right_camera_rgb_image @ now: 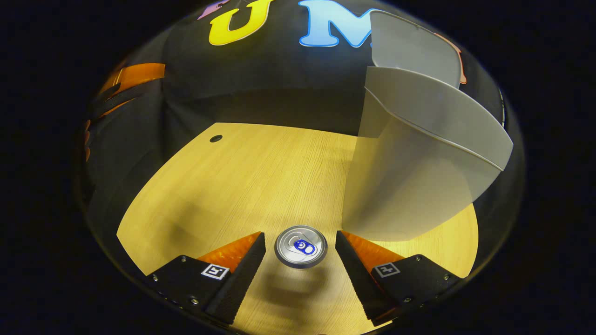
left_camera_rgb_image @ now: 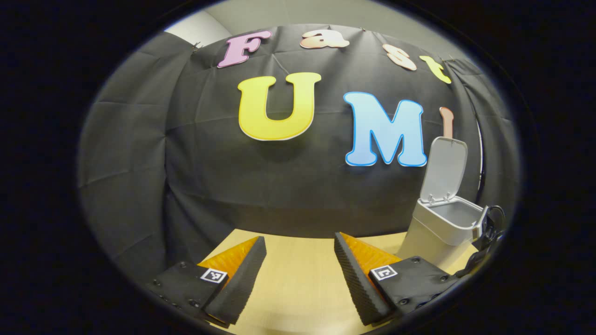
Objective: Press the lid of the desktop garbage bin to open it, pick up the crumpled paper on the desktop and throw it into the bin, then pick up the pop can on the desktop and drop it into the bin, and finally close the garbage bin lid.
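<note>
A grey desktop bin (left_camera_rgb_image: 440, 230) stands at the right of the left gripper view with its lid (left_camera_rgb_image: 444, 170) swung up. In the right gripper view the same bin (right_camera_rgb_image: 419, 172) rises close on the right, lid (right_camera_rgb_image: 412, 46) raised. A pop can (right_camera_rgb_image: 301, 246) stands upright on the wooden desk (right_camera_rgb_image: 242, 177), seen from above, between the fingers of my right gripper (right_camera_rgb_image: 300, 249), which is open around it without touching. My left gripper (left_camera_rgb_image: 300, 253) is open with nothing between its fingers, left of the bin. The other gripper (left_camera_rgb_image: 486, 230) shows beside the bin's right side.
Black cloth walls close off the back and left. A small round hole (right_camera_rgb_image: 216, 138) marks the desk's far left corner. An orange and black part of the other gripper (right_camera_rgb_image: 125, 83) shows at the upper left of the right gripper view.
</note>
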Demonstrator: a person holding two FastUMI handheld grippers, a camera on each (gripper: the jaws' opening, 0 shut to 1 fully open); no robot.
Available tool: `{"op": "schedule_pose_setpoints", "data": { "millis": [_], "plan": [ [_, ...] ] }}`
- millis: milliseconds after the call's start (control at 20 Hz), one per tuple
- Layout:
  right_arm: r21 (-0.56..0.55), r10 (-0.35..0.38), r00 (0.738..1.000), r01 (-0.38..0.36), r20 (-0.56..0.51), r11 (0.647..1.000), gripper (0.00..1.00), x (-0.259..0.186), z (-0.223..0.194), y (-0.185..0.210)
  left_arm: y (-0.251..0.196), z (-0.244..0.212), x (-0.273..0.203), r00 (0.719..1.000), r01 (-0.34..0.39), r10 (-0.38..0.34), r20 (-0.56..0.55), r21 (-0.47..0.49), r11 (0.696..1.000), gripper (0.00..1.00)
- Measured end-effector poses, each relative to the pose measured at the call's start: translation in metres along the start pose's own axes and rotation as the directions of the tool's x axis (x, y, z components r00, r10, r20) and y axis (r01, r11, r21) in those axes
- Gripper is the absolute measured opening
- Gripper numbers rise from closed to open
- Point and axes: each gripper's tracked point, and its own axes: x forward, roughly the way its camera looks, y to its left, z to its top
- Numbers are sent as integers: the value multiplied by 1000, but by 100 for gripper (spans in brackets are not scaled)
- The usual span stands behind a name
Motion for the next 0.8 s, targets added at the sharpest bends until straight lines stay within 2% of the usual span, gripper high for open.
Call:
{"op": "schedule_pose_setpoints", "data": {
  "millis": [350,400,450,550,800],
  "plan": [
    [-15,6,999,-7,-33,1000,97,8,-6,3,7,-3,1,1000,-17,17,-6,-1,1000,97],
    [-18,6,999,-7,-34,1000,92,8,-7,3,7,-3,1,1000,-19,19,-6,-1,1000,97],
    [-22,1,999,-2,-38,1000,93,8,-7,2,7,-4,1,1000,-20,20,-7,0,1000,97],
    [-28,1,999,-2,-42,1000,83,9,-9,2,7,-4,1,1000,-20,20,-8,0,1000,96],
    [-32,5,1000,-5,-15,999,77,5,1,5,6,-5,2,1000,-16,16,-12,-5,1000,98]
  ]
}}
